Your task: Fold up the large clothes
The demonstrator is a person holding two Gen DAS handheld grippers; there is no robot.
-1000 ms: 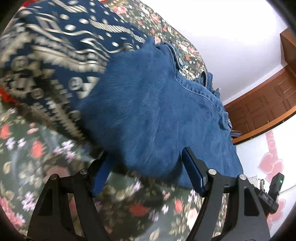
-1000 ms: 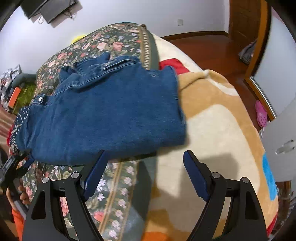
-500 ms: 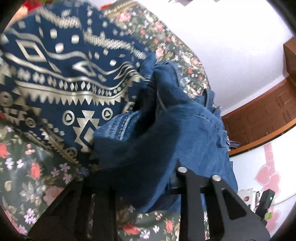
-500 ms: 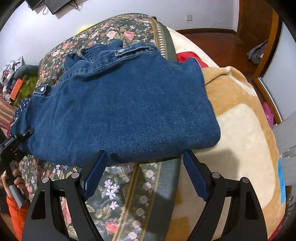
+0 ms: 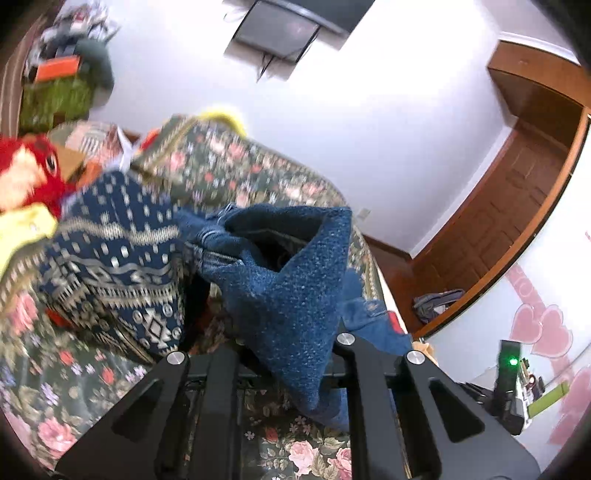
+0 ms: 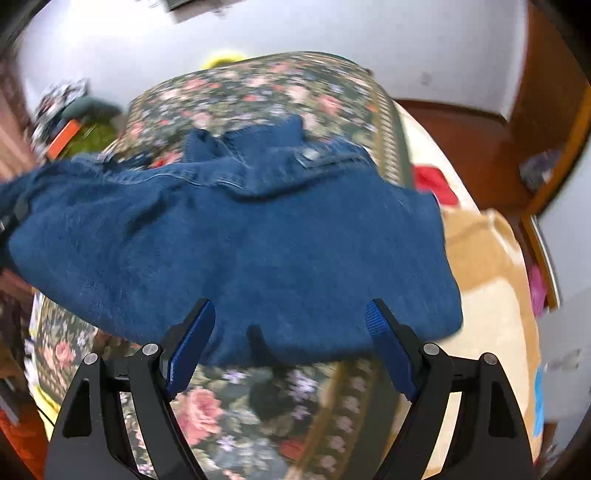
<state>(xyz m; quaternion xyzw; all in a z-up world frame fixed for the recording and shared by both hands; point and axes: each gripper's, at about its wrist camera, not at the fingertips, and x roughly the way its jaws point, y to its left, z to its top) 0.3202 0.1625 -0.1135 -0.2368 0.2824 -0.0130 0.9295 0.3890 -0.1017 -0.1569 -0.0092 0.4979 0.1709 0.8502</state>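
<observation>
A folded blue denim garment (image 6: 258, 251) lies on a floral bedspread (image 6: 258, 92). In the left wrist view my left gripper (image 5: 288, 354) is shut on one end of the denim (image 5: 295, 302) and holds it lifted off the bed, the cloth bunched between the jaws. In the right wrist view my right gripper (image 6: 288, 339) is open, its blue pads on either side of the denim's near edge, just above the cloth. The left end of the garment rises out of the right wrist view.
A navy patterned sweater (image 5: 110, 266) and a red plush toy (image 5: 29, 173) lie left of the denim. A tan and cream blanket (image 6: 491, 295) covers the bed's right side. A wall screen (image 5: 280, 33) and a wooden door (image 5: 517, 199) stand behind.
My left gripper closed on the denim's end and lifted it, tilting upward. My right gripper moved forward over the garment's near edge and stayed open.
</observation>
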